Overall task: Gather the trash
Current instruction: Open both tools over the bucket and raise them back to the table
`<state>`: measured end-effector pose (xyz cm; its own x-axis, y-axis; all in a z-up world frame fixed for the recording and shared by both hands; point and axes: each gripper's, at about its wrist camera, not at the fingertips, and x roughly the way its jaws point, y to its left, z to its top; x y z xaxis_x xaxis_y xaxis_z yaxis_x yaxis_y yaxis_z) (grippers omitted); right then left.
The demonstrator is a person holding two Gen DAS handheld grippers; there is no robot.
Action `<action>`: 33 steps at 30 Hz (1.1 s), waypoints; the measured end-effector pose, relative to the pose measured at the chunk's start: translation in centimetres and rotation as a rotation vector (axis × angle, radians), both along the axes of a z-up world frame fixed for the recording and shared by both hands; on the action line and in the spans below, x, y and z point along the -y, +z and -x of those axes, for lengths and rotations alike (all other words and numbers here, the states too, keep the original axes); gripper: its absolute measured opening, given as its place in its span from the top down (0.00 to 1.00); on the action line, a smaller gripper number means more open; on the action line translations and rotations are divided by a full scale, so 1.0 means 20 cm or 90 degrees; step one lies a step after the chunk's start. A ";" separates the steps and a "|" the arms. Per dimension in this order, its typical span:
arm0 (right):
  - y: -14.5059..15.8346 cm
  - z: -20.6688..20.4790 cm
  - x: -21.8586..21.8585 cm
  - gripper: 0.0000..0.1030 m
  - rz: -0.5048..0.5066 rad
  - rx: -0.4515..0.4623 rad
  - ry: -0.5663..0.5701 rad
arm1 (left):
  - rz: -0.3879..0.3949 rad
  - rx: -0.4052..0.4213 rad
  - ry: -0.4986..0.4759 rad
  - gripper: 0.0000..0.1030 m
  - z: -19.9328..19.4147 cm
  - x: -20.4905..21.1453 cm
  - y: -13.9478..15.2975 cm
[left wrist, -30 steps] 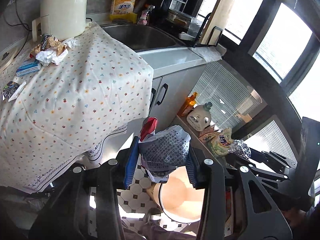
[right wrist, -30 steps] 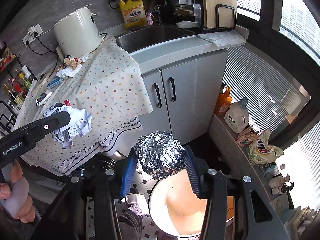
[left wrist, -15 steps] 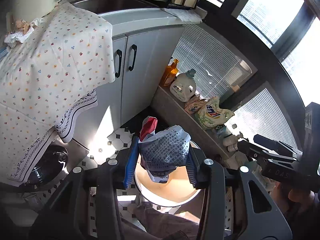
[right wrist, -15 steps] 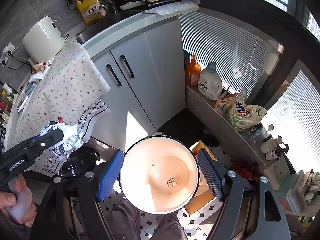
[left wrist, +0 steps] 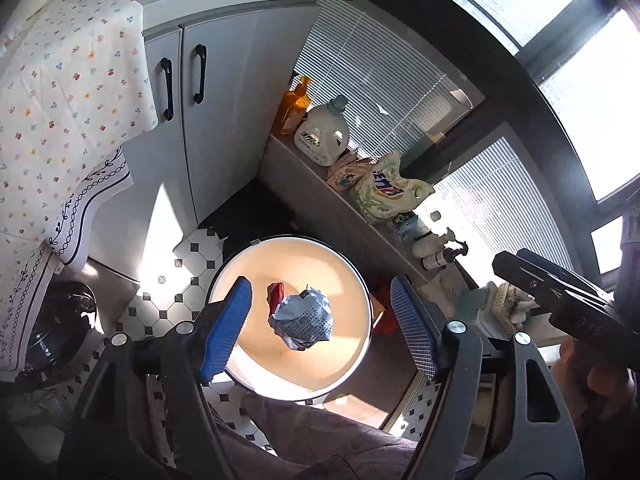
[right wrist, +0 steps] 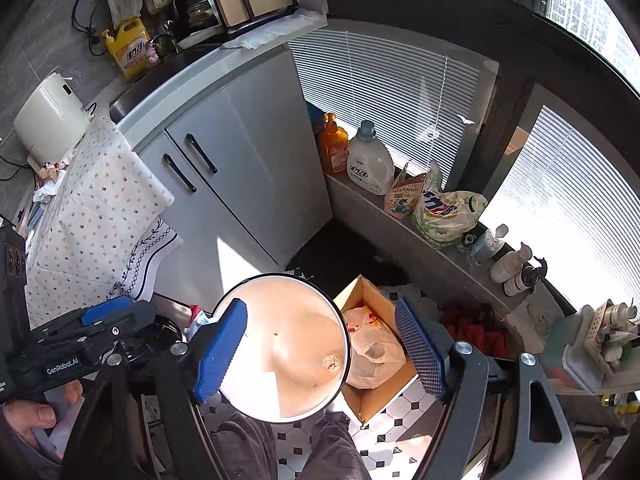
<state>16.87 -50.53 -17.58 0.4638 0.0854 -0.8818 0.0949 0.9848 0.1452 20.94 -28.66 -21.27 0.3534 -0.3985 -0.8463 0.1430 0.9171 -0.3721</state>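
Now the crumpled wad of grey printed paper with a red scrap [left wrist: 302, 318] sits free over the mouth of the round white bin with a peach-lit inside [left wrist: 362, 280], straight below and between the blue pads of the left gripper [left wrist: 320, 328]. That gripper's jaws are opening, neither pad touching it. The right gripper [right wrist: 320, 354], spread wide and empty, points over the same bin's rim, a small foil ball [right wrist: 331, 361] lying at the bottom.
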 end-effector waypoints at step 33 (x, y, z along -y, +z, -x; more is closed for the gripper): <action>0.29 -0.31 -1.31 0.08 -0.086 0.121 0.354 | -0.129 0.147 0.412 0.06 0.43 -1.31 0.53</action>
